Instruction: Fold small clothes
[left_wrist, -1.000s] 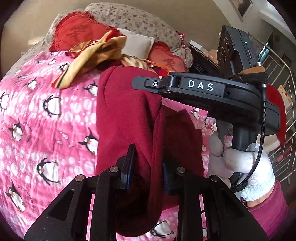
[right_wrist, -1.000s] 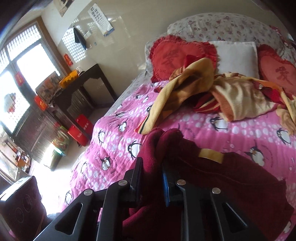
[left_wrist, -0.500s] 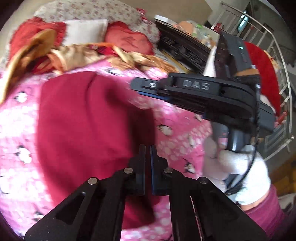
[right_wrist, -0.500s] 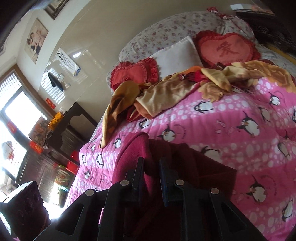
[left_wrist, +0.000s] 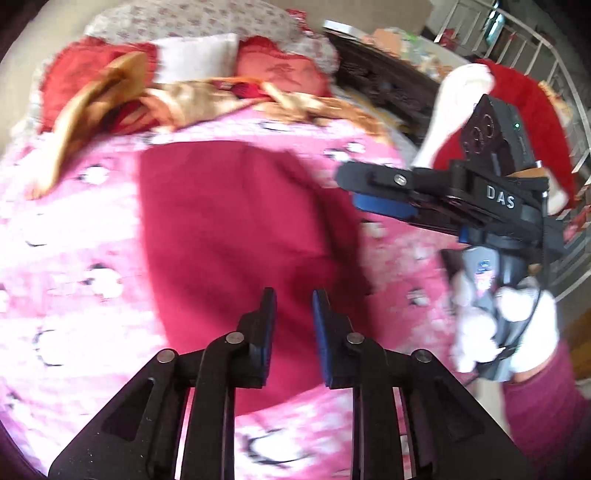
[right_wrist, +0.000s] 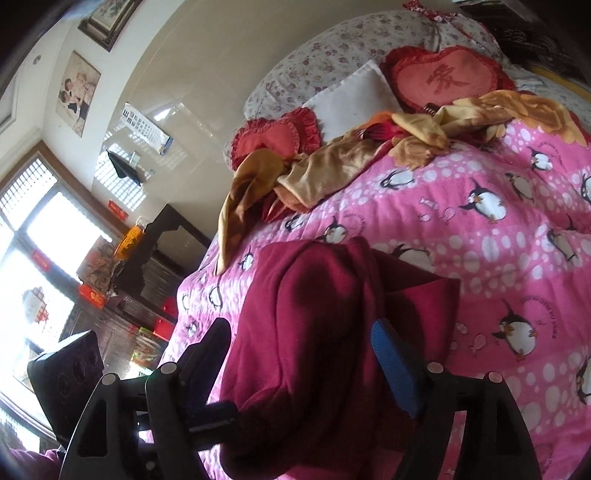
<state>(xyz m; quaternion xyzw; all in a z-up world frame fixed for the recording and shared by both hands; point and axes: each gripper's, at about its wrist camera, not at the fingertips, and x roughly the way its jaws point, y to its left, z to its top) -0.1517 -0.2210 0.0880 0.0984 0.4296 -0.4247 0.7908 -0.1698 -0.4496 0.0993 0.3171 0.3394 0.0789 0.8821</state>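
A dark red garment (left_wrist: 236, 236) lies spread flat on the pink penguin blanket (left_wrist: 74, 258). My left gripper (left_wrist: 293, 310) hovers over its near edge, open and empty. My right gripper (left_wrist: 384, 201) shows at the right of the left wrist view, off the garment's right side. In the right wrist view the right gripper (right_wrist: 299, 354) is wide open, with the garment (right_wrist: 314, 332) bunched between its fingers (right_wrist: 395, 369) and lying on the blanket (right_wrist: 517, 258).
A pile of yellow and orange clothes (right_wrist: 369, 162) lies at the head of the bed, before red heart cushions (right_wrist: 443, 77) and a white pillow (right_wrist: 351, 99). A dark cabinet (right_wrist: 162, 258) stands left of the bed. A metal railing (left_wrist: 535, 66) is at the right.
Both grippers have opened and let go of the red garment. It now lies spread on the blanket. The right gripper has moved away to the right.
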